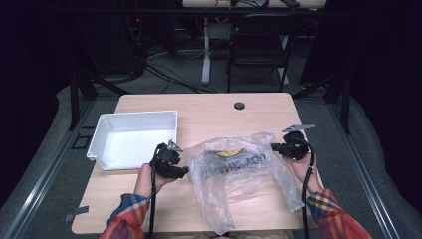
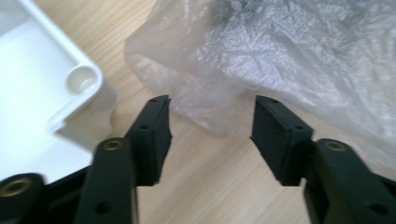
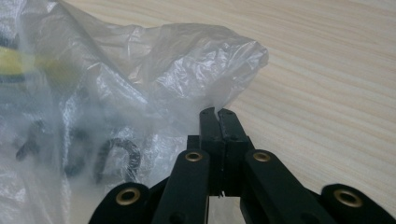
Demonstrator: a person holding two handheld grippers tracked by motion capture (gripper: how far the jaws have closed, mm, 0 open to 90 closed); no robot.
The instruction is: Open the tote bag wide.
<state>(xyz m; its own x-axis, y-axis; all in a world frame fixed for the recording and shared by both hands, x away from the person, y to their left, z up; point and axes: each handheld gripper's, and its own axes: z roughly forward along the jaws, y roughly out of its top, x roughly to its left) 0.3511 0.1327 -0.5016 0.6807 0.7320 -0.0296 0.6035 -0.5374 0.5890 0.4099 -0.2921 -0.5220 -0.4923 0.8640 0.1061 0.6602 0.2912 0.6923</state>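
A clear plastic bag [image 1: 234, 172] with black lettering and a yellow mark lies crumpled on the wooden table [image 1: 209, 112]. My left gripper [image 1: 185, 171] sits at the bag's left edge, between it and the white tray [image 1: 112, 124]. In the left gripper view its jaws stand apart, and my left gripper [image 2: 211, 135] has only bare wood between the pads; the bag [image 2: 280, 56] lies just beyond the tips. My right gripper [image 3: 217, 113] is shut on a thin fold of the bag [image 3: 154, 65], at the bag's right edge in the high view, where my right gripper [image 1: 273, 147] points left.
The shallow white tray's corner [image 2: 81, 79] lies close to the left jaw. A round cable hole [image 1: 239, 105] marks the table's far side. A chair and desk legs stand on the floor beyond the table.
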